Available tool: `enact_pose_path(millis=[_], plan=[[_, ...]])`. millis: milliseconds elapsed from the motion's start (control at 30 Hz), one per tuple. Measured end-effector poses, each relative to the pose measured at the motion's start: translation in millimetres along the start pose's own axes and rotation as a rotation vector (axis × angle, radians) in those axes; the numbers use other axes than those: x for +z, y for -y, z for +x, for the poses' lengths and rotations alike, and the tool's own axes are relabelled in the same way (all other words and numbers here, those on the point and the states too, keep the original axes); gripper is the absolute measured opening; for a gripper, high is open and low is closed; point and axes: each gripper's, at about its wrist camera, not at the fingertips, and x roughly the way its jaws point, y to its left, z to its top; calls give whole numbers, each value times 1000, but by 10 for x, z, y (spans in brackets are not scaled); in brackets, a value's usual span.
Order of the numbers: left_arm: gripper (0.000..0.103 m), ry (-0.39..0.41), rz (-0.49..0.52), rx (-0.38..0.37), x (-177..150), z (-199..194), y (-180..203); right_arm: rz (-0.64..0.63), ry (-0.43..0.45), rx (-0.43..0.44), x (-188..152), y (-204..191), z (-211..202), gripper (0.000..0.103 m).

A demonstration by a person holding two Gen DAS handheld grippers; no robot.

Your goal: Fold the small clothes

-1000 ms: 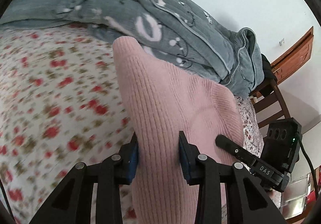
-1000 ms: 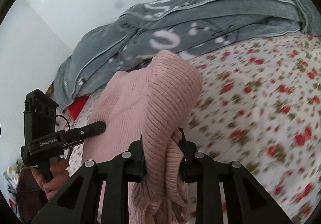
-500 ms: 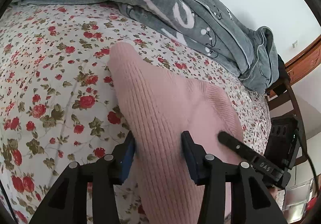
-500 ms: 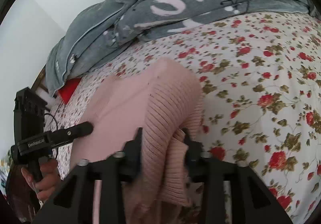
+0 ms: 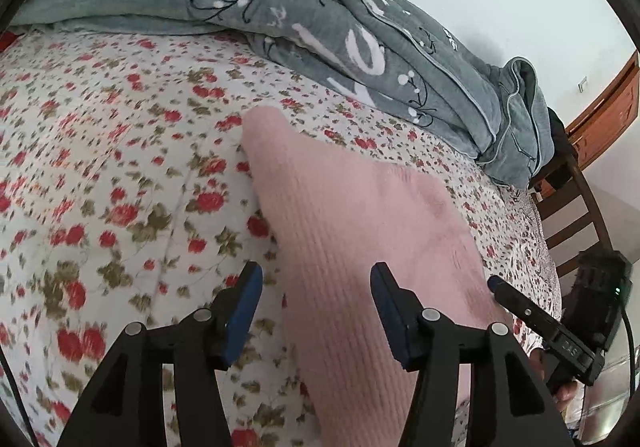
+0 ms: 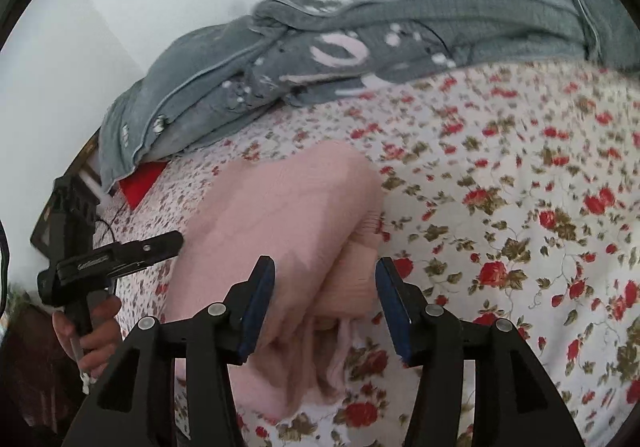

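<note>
Left hand-held gripper (image 5: 316,303): its jaws stood spread wide, the blue pads clear of the cloth on both sides, pinching nothing. It hung just above the near end of the knit.

Knit (image 5: 352,239): a pink ribbed garment lay on the bed, its long body running away from both grippers toward the quilt. In the left view it looked flat and smooth, with one rounded corner pointing up the bed.

Bed (image 5: 112,175): a white sheet with red flowers carried the knit; the soft surface would give under any press.

Quilt (image 5: 328,31): a grey heap along the far edge, apart from the knit.

Right hand-held gripper (image 6: 325,303): also spread open, with nothing between the pads. Under it the knit (image 6: 288,215) was bunched, with loose folds and a ribbed edge piled at the near end.

How it would handle: I judged it light, soft and stretchy, with no stiffness to keep a crease. It would drape and sag from any single pinch, and the ribs should give the pads decent grip.

Where to take hold: I would pinch at the two near corners or the ribbed hem, through all layers, one gripper on each side, so that the fold came over evenly.

What could go wrong: a pinch taking only the top layer would likely drag the bundle open; the bunched right side looked the likelier trouble.
</note>
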Motion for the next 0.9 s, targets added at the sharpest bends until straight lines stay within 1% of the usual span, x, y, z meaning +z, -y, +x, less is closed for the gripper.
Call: enact_pose_path(millis=[67, 100, 133, 167, 200, 267, 300, 367, 433, 467, 500, 533, 567, 600, 667, 767, 833, 900], plan=[[54, 4, -13, -2, -51, -38, -27, -33, -5, 14, -39, -104, 17, 52], [54, 4, -23, -6, -76, -61, -44, -50, -25, 15, -74, -156, 73, 44], [54, 5, -29, -7, -96, -76, -52, -65, -57, 2, -112, -192, 169, 34], [55, 8, -33, -7, -116, -93, -55, -79, -84, -22, -145, -216, 270, 18], [55, 12, -35, -5, -138, -115, -56, -86, -99, -41, -175, -214, 344, 15], [55, 23, -32, 3, -187, -180, -56, -69, -70, -13, -203, -177, 283, 13], [55, 30, -31, 3, -211, -217, -60, -54, -28, 36, -203, -154, 135, 13], [56, 37, -27, 6, -239, -262, -60, -62, 27, 72, -234, -136, -72, 13], [56, 46, -24, 11, -276, -290, -46, -74, 41, 32, -303, -135, -88, 13], [56, 48, -23, 10, -296, -292, -33, -73, 22, 6, -363, -107, -10, 13], [56, 44, -15, 6, -328, -283, -4, -72, -28, -16, -443, -56, 153, 14], [56, 39, -6, 6, -359, -277, 28, -69, -52, -25, -475, -26, 248, 15], [56, 37, 4, 7, -389, -278, 57, -63, -50, -27, -503, -1, 279, 18], [56, 38, 24, 14, -445, -282, 103, -56, -22, -29, -517, 7, 225, 23], [56, 47, 53, 24, -523, -301, 173, -70, 29, -44, -497, -54, 27, 30], [56, 87, 102, 35, -599, -337, 337, -146, 105, -85, -476, -194, -186, 33], [56, 117, 139, 34, -619, -362, 486, -196, 130, -113, -478, -287, -285, 34], [56, 179, 199, 53, -648, -399, 671, -200, 144, -117, -476, -288, -353, 34]])
